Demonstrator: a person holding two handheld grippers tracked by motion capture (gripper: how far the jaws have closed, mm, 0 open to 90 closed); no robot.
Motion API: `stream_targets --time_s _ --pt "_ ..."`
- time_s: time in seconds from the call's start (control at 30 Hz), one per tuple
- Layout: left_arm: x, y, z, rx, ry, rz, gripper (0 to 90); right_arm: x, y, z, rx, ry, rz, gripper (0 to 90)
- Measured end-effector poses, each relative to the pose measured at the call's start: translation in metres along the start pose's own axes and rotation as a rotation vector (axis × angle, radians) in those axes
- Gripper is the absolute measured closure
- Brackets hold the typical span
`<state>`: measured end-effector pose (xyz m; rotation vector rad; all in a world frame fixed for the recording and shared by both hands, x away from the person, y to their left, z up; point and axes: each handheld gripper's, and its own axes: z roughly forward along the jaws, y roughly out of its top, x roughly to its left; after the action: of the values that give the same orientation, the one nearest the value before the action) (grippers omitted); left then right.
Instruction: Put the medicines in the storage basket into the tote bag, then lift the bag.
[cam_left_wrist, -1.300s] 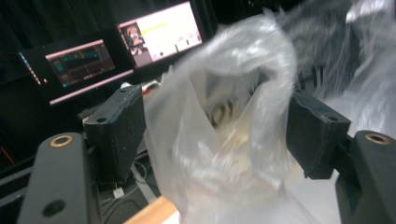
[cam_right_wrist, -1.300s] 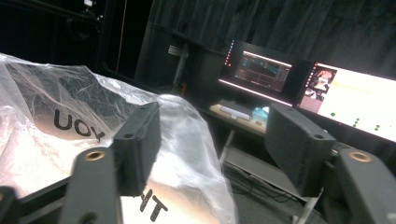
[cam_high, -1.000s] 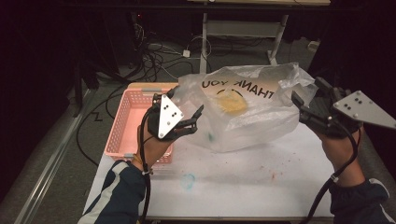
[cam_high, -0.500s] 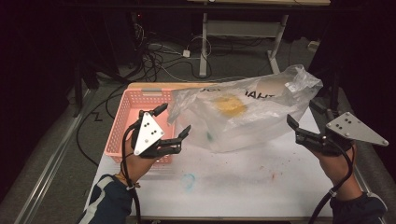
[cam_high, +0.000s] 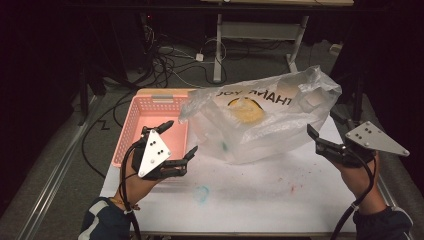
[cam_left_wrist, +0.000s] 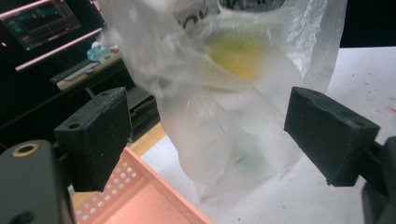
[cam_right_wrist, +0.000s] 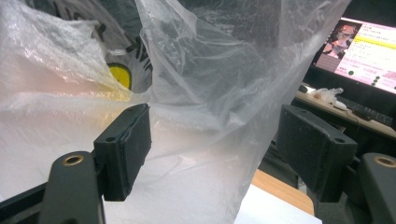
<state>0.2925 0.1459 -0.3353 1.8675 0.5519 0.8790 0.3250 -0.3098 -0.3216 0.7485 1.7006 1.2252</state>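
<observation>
bag: clear plastic bag (cam_high: 260, 120) lying crumpled on the white table (cam_high: 280, 200), rear-center of the top, left edge overlapping the basket's right rim. Nothing gripping it.
bag print: black caps, upside down from the high view; "THAN" legible, rest lost in folds. Yellow round mark (cam_high: 246, 111) below the text, prob a smiley, can't confirm. Same yellow patch seen thru the film in left gripper view (cam_left_wrist: 238, 58) and right gripper view (cam_right_wrist: 119, 74).
basket: pink perforated plastic basket (cam_high: 150, 125), just left of bag, at table's left rear corner. Contents: can't tell.
L gripper: left gripper (cam_high: 177, 142) front-left of bag, over basket's front-right part, jaws wide apart, holding nothing. In its own view (cam_left_wrist: 205, 135) bag sits between the jaws but farther off, not touching.
R gripper: right gripper (cam_high: 325, 132) just right of bag near table's right edge, jaws apart, empty. Own view (cam_right_wrist: 212, 149): bag film close, beyond the pads; contact w/ left pad unclear.
table marks: teal smudge (cam_high: 201, 192) front of bag; red speckles (cam_high: 295, 187) front-right of bag.
bkgd, behind bag: lit monitor w/ pink-framed window (cam_right_wrist: 369, 49), text too small to read; second screen (cam_left_wrist: 42, 23), unreadable. Floor cables (cam_high: 170, 60) beyond the basket.
</observation>
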Motion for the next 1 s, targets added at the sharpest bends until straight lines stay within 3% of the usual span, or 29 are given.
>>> stream_targets --time_s 0.17,0.33,0.5,0.73,0.83,1.0 --pt "-0.004 -0.017 0.008 0.049 0.007 0.015 14.0 0.001 -0.001 -0.006 -0.011 0.023 -0.007 25.6" --pt "-0.01 -0.03 0.013 0.052 0.001 0.015 14.6 0.002 0.0 -0.02 -0.022 0.063 -0.032 21.1" --pt "-0.015 -0.043 0.016 0.081 -0.005 0.034 14.6 0.001 -0.012 -0.028 -0.002 0.084 -0.013 18.9" --pt "-0.017 -0.052 0.012 0.075 0.0 0.027 14.6 -0.004 -0.019 -0.04 0.007 0.126 -0.002 19.0" --pt "-0.018 -0.056 0.012 0.08 0.004 0.016 14.6 -0.006 -0.025 -0.049 0.022 0.112 -0.011 19.3" --pt "-0.02 -0.065 0.014 0.099 -0.007 -0.001 14.6 -0.014 -0.047 -0.058 0.075 0.097 0.028 20.1"
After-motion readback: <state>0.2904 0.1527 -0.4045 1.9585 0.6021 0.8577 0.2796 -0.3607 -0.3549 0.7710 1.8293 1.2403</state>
